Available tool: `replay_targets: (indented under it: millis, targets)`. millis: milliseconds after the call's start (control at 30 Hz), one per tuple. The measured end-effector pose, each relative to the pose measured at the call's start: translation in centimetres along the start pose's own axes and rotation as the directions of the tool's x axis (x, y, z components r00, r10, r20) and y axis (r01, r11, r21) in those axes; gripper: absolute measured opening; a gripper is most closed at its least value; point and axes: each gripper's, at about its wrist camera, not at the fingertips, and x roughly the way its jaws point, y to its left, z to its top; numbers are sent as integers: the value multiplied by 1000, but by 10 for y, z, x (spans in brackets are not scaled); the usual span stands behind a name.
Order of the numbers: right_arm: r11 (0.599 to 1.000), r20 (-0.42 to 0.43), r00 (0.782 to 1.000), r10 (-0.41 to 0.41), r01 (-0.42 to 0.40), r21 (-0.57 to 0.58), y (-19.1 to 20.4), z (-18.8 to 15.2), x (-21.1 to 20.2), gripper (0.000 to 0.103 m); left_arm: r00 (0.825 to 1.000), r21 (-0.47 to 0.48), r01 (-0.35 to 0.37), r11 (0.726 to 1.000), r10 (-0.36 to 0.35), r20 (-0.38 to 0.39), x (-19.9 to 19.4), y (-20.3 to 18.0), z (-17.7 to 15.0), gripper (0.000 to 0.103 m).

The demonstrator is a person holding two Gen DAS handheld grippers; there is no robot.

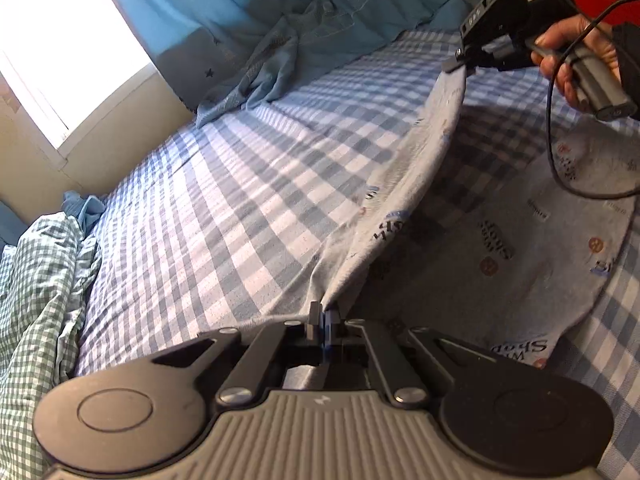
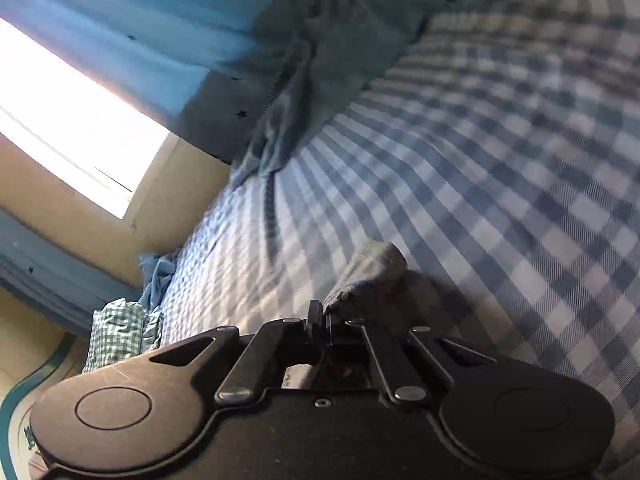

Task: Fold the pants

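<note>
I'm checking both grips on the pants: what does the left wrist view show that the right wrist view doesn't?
Only the left wrist view shows the printed pants stretched between both tongs, plus the right tongs and the hand holding them. Only the right wrist view shows the right tongs' pinch close up, on a grey fabric end. Both share the checked bedsheet, blue curtain and window.

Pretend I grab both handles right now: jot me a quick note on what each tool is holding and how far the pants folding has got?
Left gripper: shut on the pants' near edge.
Right gripper: shut on the far end of that edge, lifted off the checked bedsheet.
Pants: one edge raised between both grippers, the rest flat on the bed.
Done: both corners gripped.
Left: carry the edge over, lay it down, finish folding.
</note>
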Motion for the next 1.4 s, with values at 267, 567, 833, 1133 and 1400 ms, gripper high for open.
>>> replay_targets:
  millis: [267,567,833,1133,1400]
  targets:
    - [987,130,991,-21,42,-157,15,-9,-141,0,986,155,103,983,-121,114,-41,-20,-27,0]
    - [960,104,956,-273,277,-27,-79,-126,-171,0,980,325,181,928,-196,14,-10,-70,-75,1]
    - [956,120,949,-292,294,1,-87,-146,-183,15,948,294,318,901,-306,-86,-6,-47,-61,41]
    - [947,179,931,-317,321,7,-102,-134,-187,11,951,66,305,950,-308,26,13,-66,-11,62]
    - [886,165,894,-417,440,-144,-103,-132,-181,18,963,-145,268,952,-269,15,35,-97,-10,66]
